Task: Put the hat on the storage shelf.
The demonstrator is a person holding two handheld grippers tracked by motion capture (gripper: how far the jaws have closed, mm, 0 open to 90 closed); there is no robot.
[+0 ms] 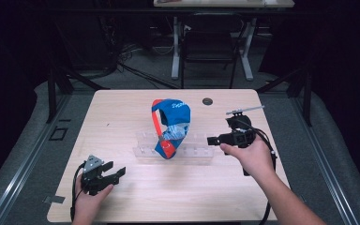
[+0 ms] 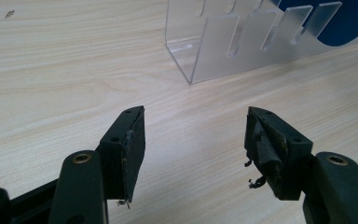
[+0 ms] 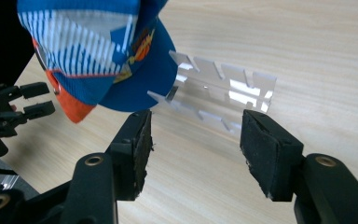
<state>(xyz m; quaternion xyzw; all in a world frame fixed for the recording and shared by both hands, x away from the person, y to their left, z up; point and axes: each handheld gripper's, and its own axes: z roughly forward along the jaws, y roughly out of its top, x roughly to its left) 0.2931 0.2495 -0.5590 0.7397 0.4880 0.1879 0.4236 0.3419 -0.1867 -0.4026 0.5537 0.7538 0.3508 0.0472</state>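
Blue cap [image 1: 171,126] perched on clear rack [image 1: 192,152] mid-frame, seemingly resting, right gripper [image 1: 212,140] spread empty beside rack, left gripper [image 1: 115,172] spread empty lower left.

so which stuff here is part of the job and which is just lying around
In the job:
- blue and orange cap, propped on the rack
- clear acrylic rack
- right gripper, open, nearest the rack
- left gripper, open, off to the side

Lying about:
- dark round grommet in the table
- chair behind
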